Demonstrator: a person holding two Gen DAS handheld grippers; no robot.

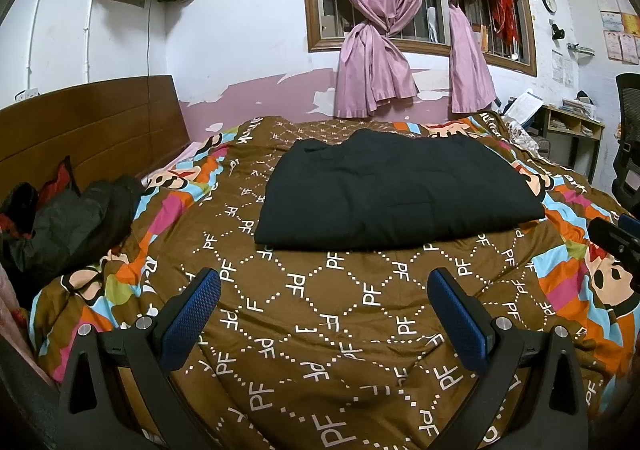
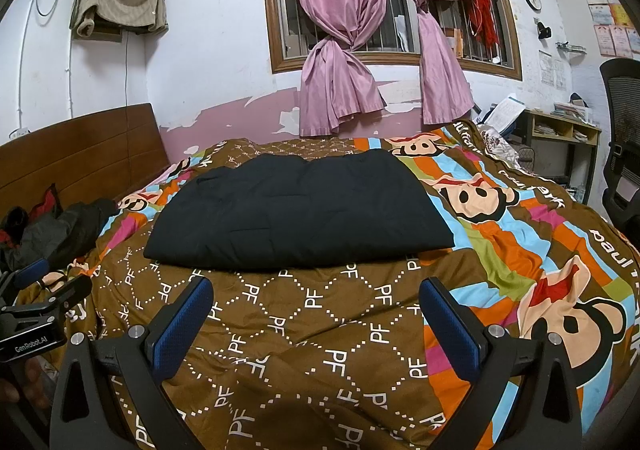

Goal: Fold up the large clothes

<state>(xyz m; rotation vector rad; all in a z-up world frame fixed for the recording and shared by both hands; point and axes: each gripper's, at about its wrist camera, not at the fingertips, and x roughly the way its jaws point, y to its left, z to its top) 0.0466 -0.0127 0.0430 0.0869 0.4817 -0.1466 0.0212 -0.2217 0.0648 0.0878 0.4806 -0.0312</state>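
Observation:
A black padded garment [image 1: 396, 190] lies folded into a flat rectangle on the middle of the bed; it also shows in the right wrist view [image 2: 300, 218]. My left gripper [image 1: 324, 286] is open and empty, held above the quilt short of the garment's near edge. My right gripper [image 2: 316, 294] is open and empty too, likewise short of the near edge. The right gripper shows at the right edge of the left wrist view [image 1: 616, 240]. The left gripper shows at the left edge of the right wrist view [image 2: 48, 290].
A brown patterned quilt [image 1: 320, 330] covers the bed. A pile of dark clothes [image 1: 68, 222] lies at the left by the wooden headboard [image 1: 92, 126]. A desk [image 1: 576, 130] and an office chair [image 2: 624, 146] stand at the right. Pink curtains [image 1: 380, 22] hang behind.

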